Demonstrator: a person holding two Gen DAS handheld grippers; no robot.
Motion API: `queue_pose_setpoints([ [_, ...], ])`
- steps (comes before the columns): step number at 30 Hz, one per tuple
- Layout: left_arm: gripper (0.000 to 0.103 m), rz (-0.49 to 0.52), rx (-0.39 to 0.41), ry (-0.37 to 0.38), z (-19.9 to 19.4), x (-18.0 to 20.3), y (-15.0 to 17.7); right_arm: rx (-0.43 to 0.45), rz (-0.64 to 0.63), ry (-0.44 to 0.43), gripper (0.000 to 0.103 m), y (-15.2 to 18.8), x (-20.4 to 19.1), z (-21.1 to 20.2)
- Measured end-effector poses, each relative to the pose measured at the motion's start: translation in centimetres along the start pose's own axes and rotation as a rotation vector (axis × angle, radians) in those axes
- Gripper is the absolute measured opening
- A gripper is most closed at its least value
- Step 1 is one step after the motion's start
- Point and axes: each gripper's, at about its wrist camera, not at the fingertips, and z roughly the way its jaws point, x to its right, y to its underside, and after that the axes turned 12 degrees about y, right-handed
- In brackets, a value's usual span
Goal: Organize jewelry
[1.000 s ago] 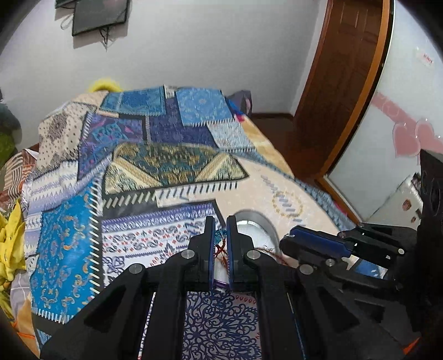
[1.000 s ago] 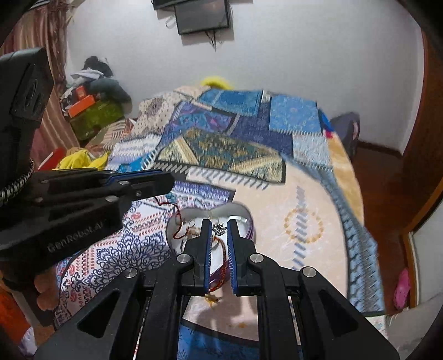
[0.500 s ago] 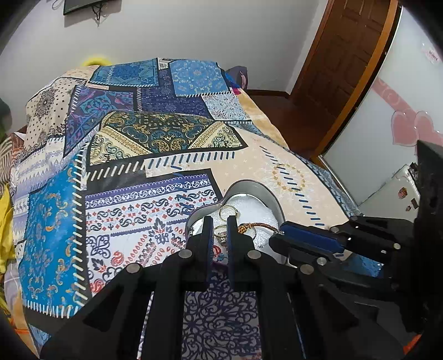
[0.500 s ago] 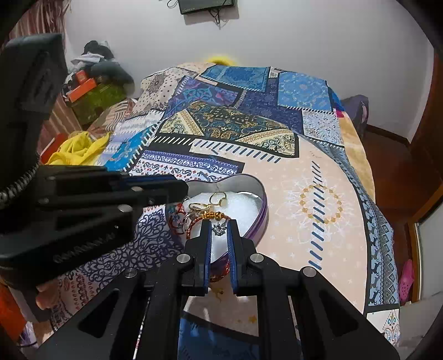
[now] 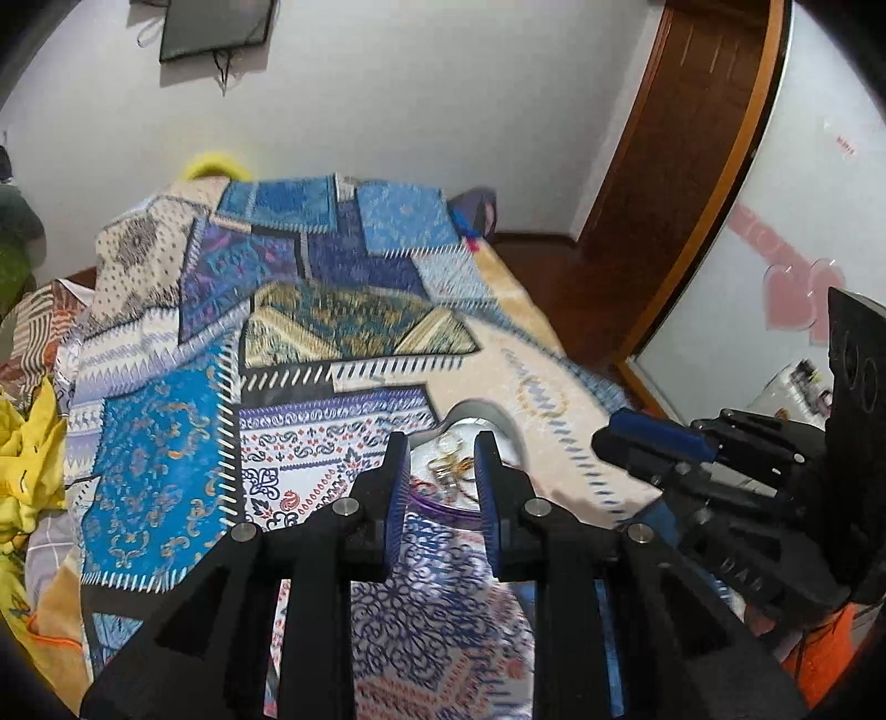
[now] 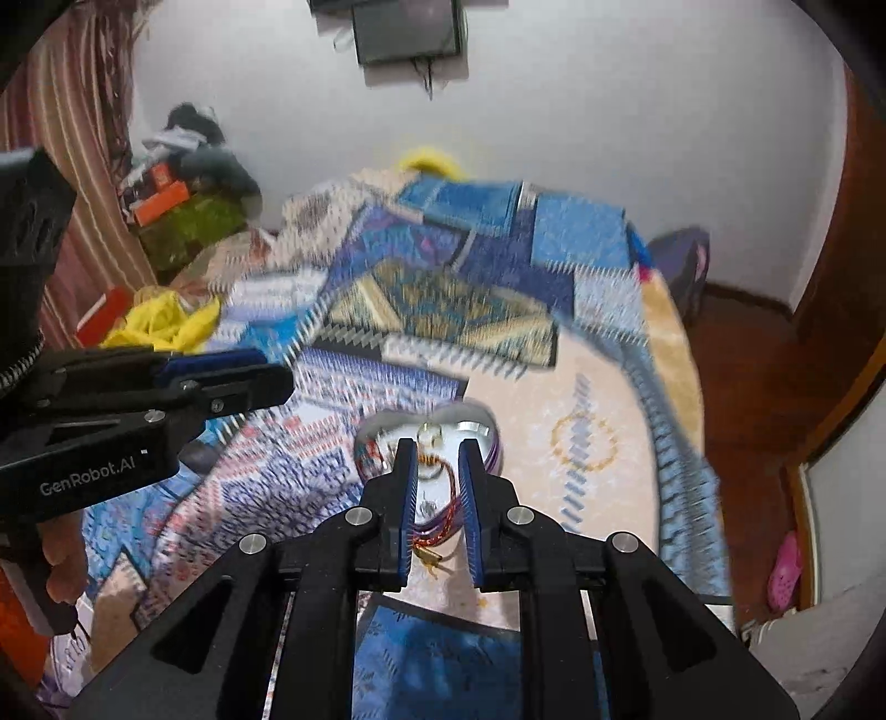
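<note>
Bed (image 5: 166, 471) under a patchwork bedspread (image 6: 443, 299), blue, purple and gold panels; both views motion-blurred. Heart-shaped tin (image 6: 482, 426) sits on the bedspread toward the near right part of the bed, white-lined, purple outer wall. Inside it: gold rings (image 6: 431, 431) near the far lobes, a red-and-gold bangle (image 6: 451, 493) lower down toward the point, other pieces too blurred to tell. A small gold piece (image 6: 426, 556) lies on the bedspread just outside the tin's near tip. Left gripper (image 5: 441, 443) held above the tin's near-left rim, fingers parted by a moderate gap, nothing between them; tin (image 5: 482, 412) and rings (image 5: 451, 443) visible through the gap. Right gripper (image 6: 437, 454) above the tin's near end, fingers likewise parted, nothing clamped, bangle seen between them. Yellow cloth (image 6: 166, 324) bunched at the bed's left edge. Dark wall-mounted screen (image 6: 410, 27) beyond the far end; wooden door (image 5: 681, 183) off the right side.
</note>
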Motion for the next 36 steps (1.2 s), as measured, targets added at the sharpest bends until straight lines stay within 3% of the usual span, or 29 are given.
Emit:
queue_pose_setpoints([
  [4,0.030,0.026,0.101,0.013,-4.7,2.2,0.0,0.131,0.023,0.022,0.013,-0.6,0.1,-5.2],
  [10,0.036,0.145,0.292,-0.042,-11.9,7.0,1.1,0.364,0.067,0.045,0.013,-0.1,-0.4,-13.8],
  [15,0.054,0.239,0.459,-0.108,-17.2,10.8,3.5,0.522,0.096,0.072,0.013,1.6,-1.1,-19.3],
  [18,0.059,0.267,0.514,-0.143,-19.1,12.2,4.9,0.577,0.110,0.092,0.015,2.4,-1.6,-21.0],
  [21,0.072,0.254,0.559,-0.152,-20.4,12.8,6.0,0.615,0.127,0.103,0.035,3.2,-1.8,-22.0],
  [23,0.082,0.246,0.582,-0.160,-21.0,12.9,6.4,0.643,0.141,0.126,0.057,3.5,-2.1,-22.2],
  [24,0.089,0.251,0.589,-0.156,-21.3,12.9,6.6,0.657,0.147,0.141,0.061,3.8,-2.2,-22.4],
  [27,0.099,0.253,0.616,-0.152,-21.9,12.9,7.1,0.667,0.155,0.164,0.068,4.0,-2.6,-22.7],
  [31,0.101,0.247,0.630,-0.168,-22.0,12.9,7.3,0.663,0.172,0.183,0.086,4.3,-2.8,-23.0],
  [36,0.102,0.243,0.635,-0.179,-22.2,13.3,8.2,0.654,0.172,0.217,0.092,5.1,-2.5,-23.3],
])
